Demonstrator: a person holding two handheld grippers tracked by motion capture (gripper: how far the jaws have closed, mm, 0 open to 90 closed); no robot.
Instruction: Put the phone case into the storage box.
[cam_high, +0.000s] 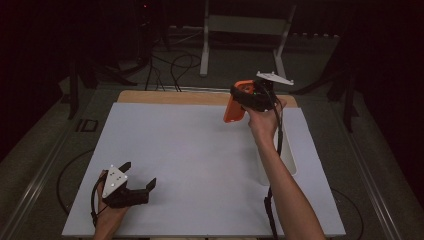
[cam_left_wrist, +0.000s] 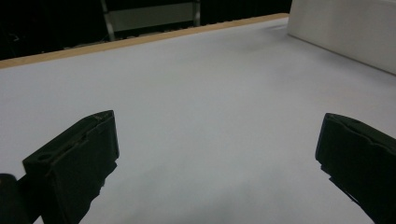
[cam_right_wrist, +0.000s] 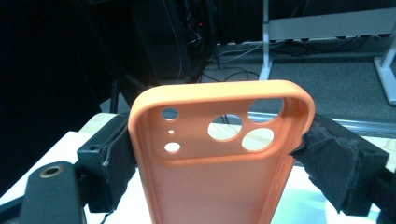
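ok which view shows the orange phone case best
The right gripper view: the orange phone case stands close up, its camera cutouts clear, clamped at both edges by the right gripper. The high view shows it small, held above the table's far side.

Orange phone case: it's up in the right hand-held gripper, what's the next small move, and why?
Probably lower it toward the white mat. The right hand-held gripper clamps the orange phone case by its side edges, held above the table's far edge. The left hand-held gripper rests open near the front, so a handover looks less likely.
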